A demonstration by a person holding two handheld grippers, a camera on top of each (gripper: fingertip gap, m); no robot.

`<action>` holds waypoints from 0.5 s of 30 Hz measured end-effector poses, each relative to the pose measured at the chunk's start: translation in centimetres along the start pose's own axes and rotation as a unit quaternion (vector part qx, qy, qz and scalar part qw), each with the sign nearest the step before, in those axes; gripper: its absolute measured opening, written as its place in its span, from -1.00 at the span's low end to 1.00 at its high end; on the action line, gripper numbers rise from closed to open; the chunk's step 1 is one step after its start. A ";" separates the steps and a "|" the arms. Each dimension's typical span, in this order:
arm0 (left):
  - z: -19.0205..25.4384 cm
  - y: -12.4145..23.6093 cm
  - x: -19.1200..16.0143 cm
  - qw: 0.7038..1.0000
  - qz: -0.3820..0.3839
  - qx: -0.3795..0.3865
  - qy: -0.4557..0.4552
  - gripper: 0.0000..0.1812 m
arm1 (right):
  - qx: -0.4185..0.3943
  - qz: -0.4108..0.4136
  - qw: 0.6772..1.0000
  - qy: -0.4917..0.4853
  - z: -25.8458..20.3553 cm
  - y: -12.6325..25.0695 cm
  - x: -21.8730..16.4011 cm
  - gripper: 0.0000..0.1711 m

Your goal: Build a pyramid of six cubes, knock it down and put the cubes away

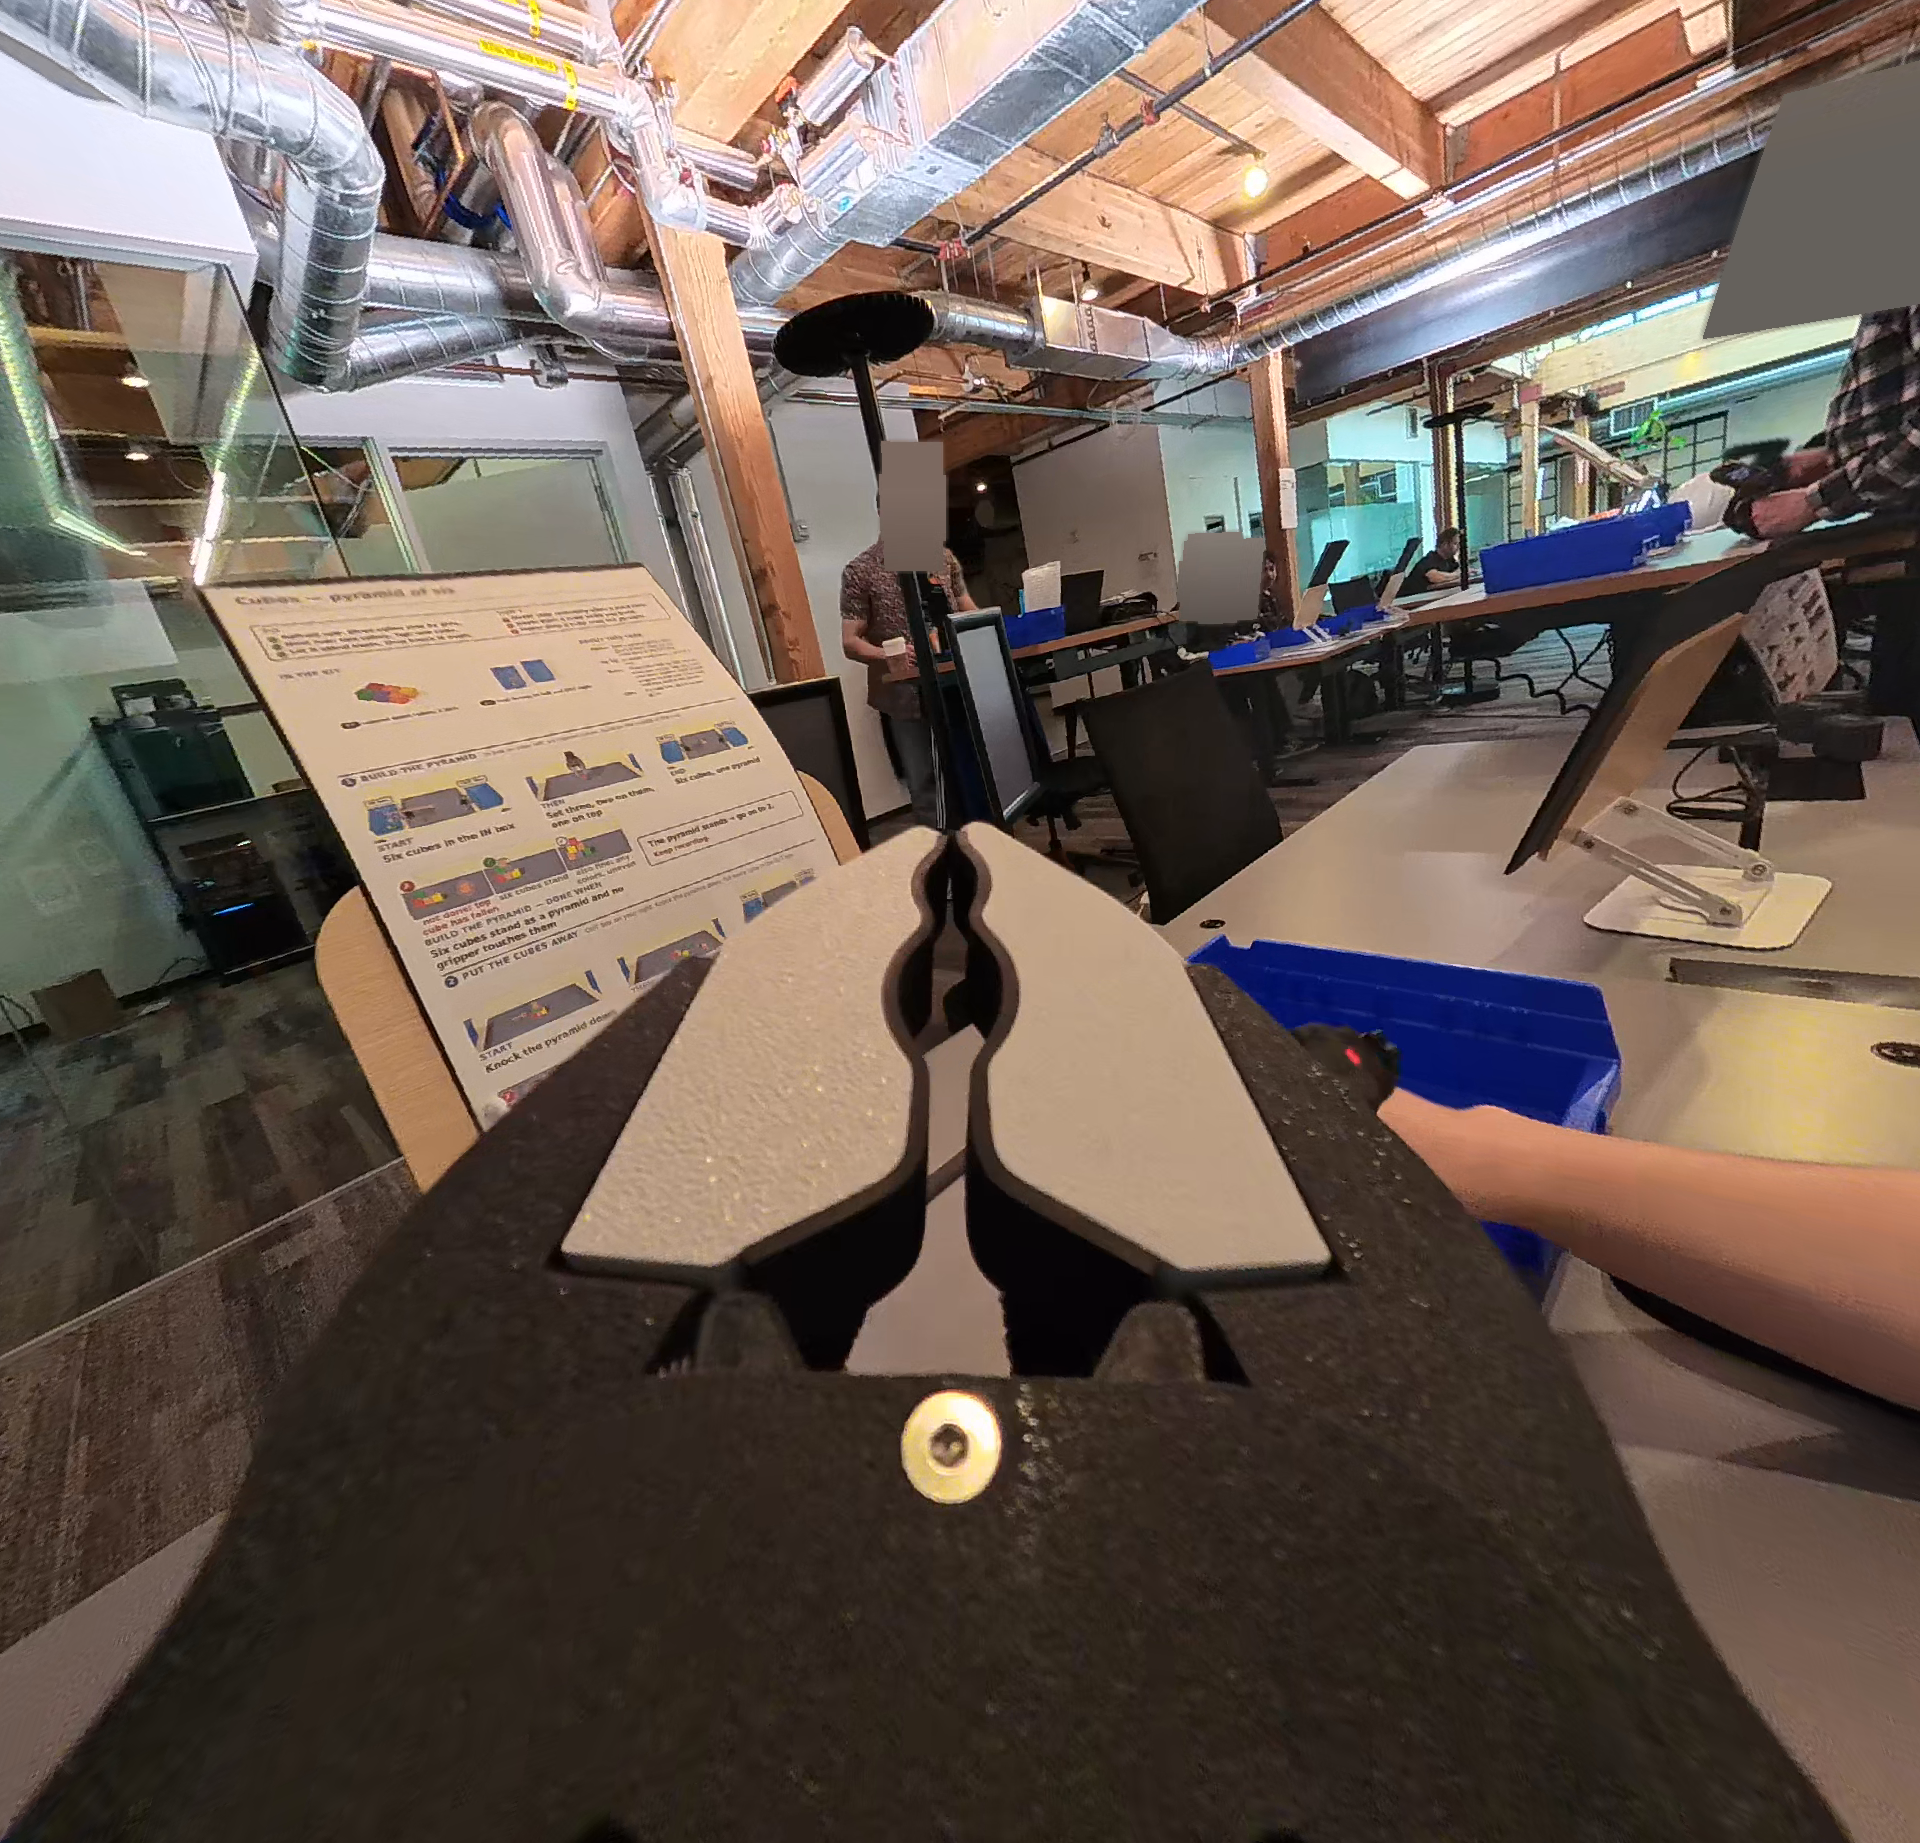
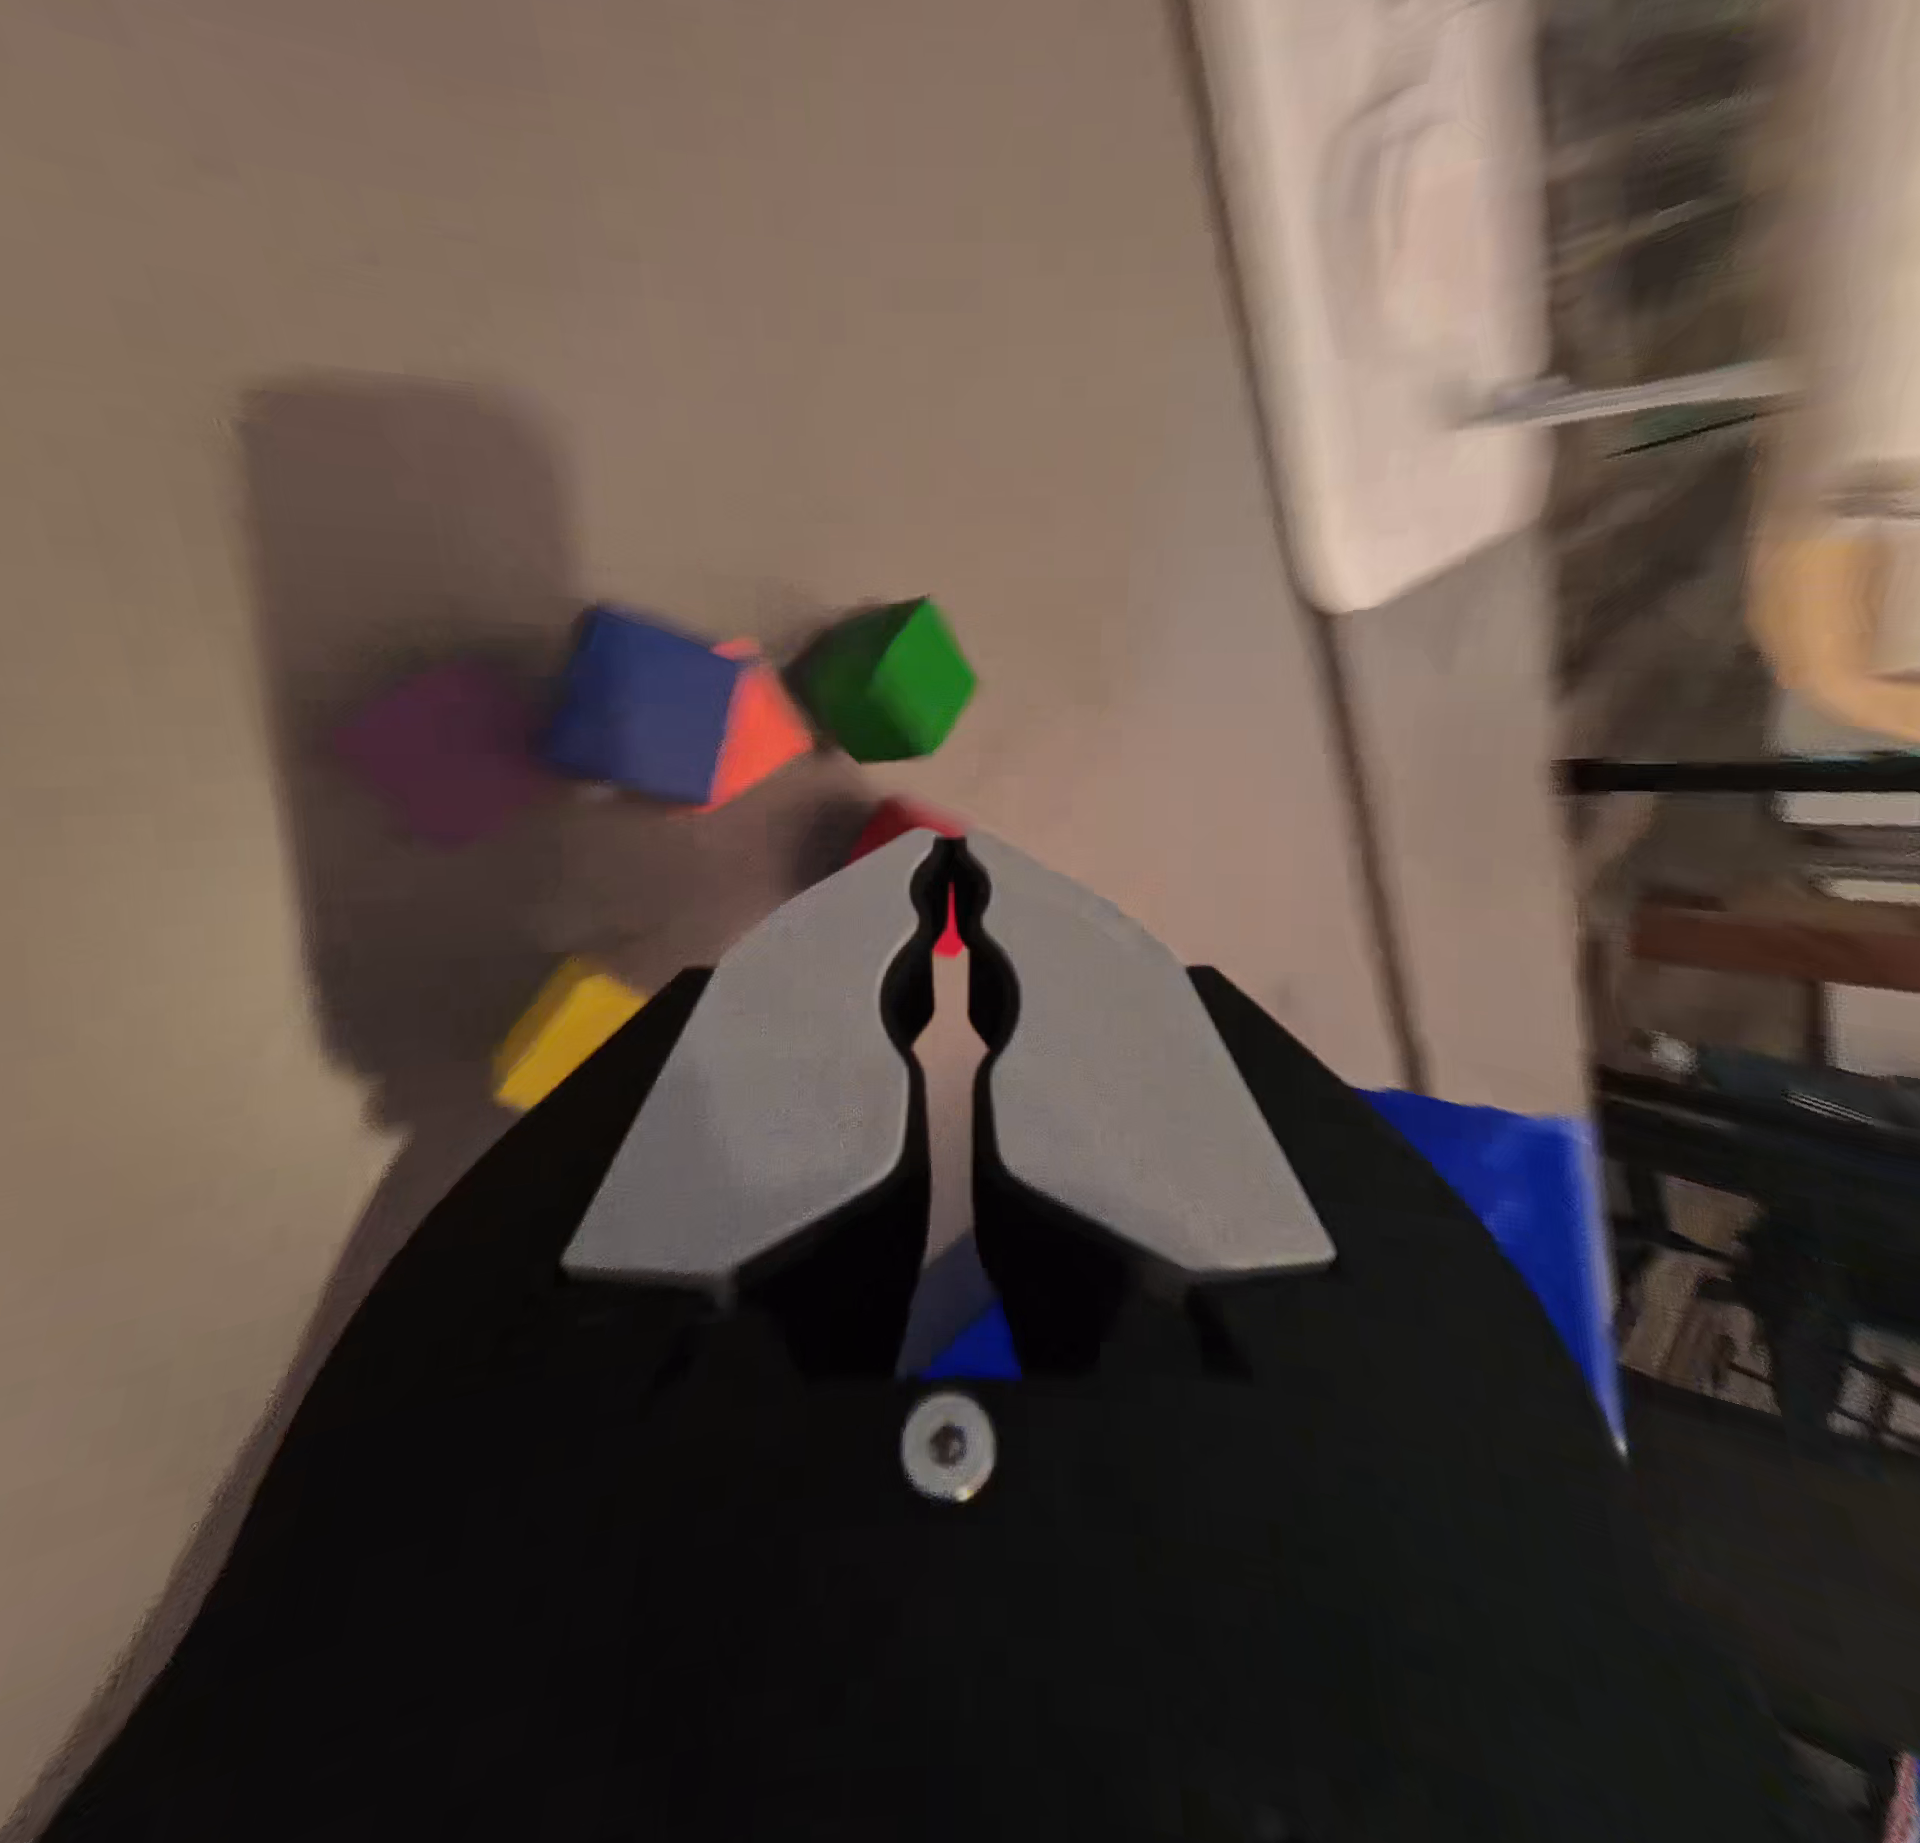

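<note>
You work at a pale table [image 2: 727, 235] in a timber-ceilinged office. Your right gripper [image 2: 948, 843] has its tips together over the scattered cubes: beyond the tips the red cube [image 2: 902, 825], left the yellow cube [image 2: 566, 1030], farther off the green cube [image 2: 888, 679], orange cube [image 2: 764, 728], blue cube [image 2: 639, 704] and purple cube [image 2: 442, 749]. Your left gripper [image 1: 951, 837], also pressed together and empty, points at the instruction board [image 1: 499, 775].

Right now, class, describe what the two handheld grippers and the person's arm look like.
Both the left gripper and the right gripper have a textured black body, two pale grey fingers with wavy inner edges, and a silver screw at the base. The forearm is bare, with no sleeve showing.
</note>
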State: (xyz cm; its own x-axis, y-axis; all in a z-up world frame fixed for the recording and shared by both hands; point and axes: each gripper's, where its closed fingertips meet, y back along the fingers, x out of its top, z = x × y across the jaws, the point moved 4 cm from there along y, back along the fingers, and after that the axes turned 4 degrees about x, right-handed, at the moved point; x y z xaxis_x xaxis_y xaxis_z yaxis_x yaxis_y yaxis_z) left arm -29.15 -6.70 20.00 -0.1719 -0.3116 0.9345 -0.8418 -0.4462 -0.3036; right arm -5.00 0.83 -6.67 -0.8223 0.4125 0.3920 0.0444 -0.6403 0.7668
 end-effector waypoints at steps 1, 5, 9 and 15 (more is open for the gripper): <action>0.1 -0.1 -0.1 1.000 -0.003 -0.002 0.000 -1.00 | -0.038 0.042 0.998 -0.014 1.3 1.3 0.6 -0.99; 0.3 -0.6 -0.6 1.000 -0.012 -0.004 -0.004 -1.00 | -0.087 0.124 0.988 -0.043 3.9 6.1 1.4 -0.99; 0.5 -0.8 -0.9 1.000 -0.018 -0.005 -0.003 -1.00 | -0.052 0.149 0.986 -0.053 3.9 8.2 1.2 -0.99; 0.8 -0.8 -1.0 1.000 -0.022 -0.007 -0.009 -1.00 | -0.042 0.124 0.991 -0.037 3.5 7.8 0.8 -0.99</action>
State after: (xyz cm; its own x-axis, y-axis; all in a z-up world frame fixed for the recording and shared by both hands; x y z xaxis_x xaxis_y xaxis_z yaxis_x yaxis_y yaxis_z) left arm -27.86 -6.68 19.16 -0.1256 -0.3072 0.9433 -0.8556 -0.4477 -0.2598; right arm -3.38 -1.54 1.38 -0.7477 0.2798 0.6022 0.1899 -0.7790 0.5976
